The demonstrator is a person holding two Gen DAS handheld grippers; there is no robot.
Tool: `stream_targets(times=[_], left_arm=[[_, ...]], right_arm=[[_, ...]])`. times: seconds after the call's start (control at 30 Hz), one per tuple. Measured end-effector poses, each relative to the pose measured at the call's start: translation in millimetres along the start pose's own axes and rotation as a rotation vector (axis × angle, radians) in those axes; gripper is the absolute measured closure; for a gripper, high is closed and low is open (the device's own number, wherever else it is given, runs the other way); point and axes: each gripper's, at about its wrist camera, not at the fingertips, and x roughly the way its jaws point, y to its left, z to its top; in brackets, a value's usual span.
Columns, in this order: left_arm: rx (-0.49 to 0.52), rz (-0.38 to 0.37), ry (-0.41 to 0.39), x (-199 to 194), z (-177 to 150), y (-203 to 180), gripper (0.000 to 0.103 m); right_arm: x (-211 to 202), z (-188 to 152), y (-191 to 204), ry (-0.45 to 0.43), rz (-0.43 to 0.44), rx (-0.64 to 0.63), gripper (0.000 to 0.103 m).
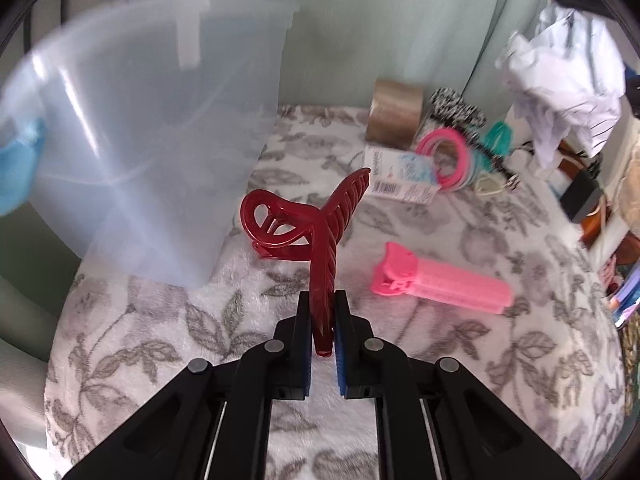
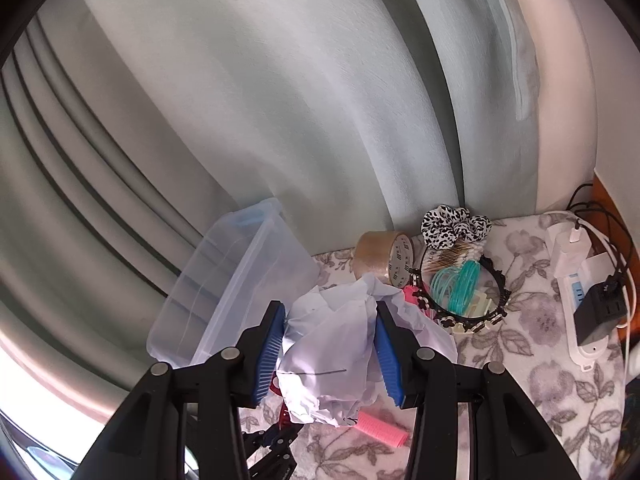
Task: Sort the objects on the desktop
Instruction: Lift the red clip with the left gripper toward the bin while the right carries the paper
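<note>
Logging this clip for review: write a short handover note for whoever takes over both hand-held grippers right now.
Left hand-held gripper: shut on the dark red claw hair clip.
Right hand-held gripper: shut on crumpled white paper.
Clear plastic bin stands at the left; its contents cannot be made out.
Left on the floral cloth: pink roller clip, tape roll, scrunchie, hair ties.

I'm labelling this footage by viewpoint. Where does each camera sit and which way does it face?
Left wrist: on the left gripper, looking down over a floral cloth; it clamps a red claw clip.
Right wrist: on the right gripper, facing the curtain; it grips crumpled paper.
Both show the clear bin, tape roll and pink roller clip.
</note>
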Motion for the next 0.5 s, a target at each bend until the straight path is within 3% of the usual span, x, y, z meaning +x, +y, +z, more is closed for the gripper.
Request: stream_targets(times=[0.23, 0.5], left_arm=[[0.004, -0.063, -0.076, -39, 5, -7, 0.094], [-0.004, -0.113, -0.217, -97, 17, -8, 0.094]], right_arm=[[-15, -5, 15, -0.017, -0.005, -0.025, 0.056], [-32, -6, 38, -0.047, 0.000, -0.070, 0.056]])
